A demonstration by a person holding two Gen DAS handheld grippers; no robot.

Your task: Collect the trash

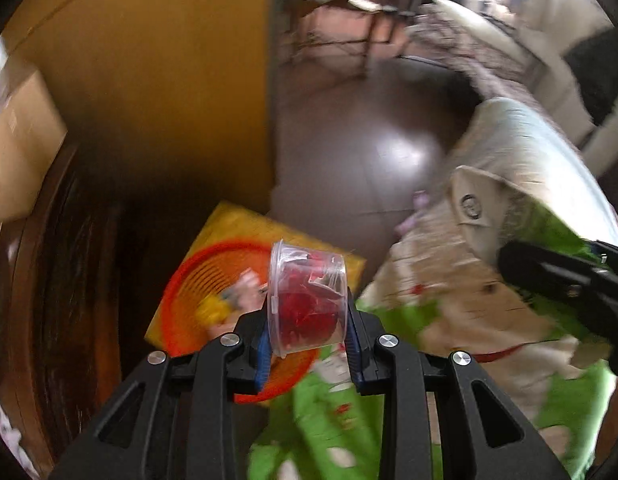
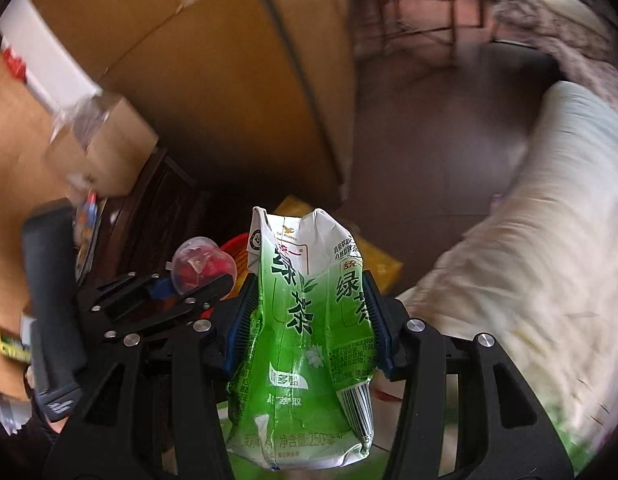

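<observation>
My left gripper (image 1: 307, 342) is shut on a clear plastic cup (image 1: 307, 298) with red scraps inside, held over the near rim of an orange basket (image 1: 213, 276). That basket sits on a yellow box (image 1: 233, 222) on the floor and holds some yellow and pale litter. In the right wrist view my right gripper (image 2: 309, 320) is shut on a crumpled green and white tea carton (image 2: 305, 332). The left gripper (image 2: 201, 280) with its cup (image 2: 199, 264) shows at the left there, beside a sliver of the basket (image 2: 237, 246). The carton (image 1: 497, 208) also shows in the left wrist view.
A tall cardboard box (image 2: 229, 80) stands behind the basket, with dark wooden furniture (image 1: 69, 280) to its left. A bed with green patterned bedding (image 1: 349, 408) and a pale quilt (image 2: 549, 260) fills the right side. Brown floor (image 1: 369, 152) lies beyond.
</observation>
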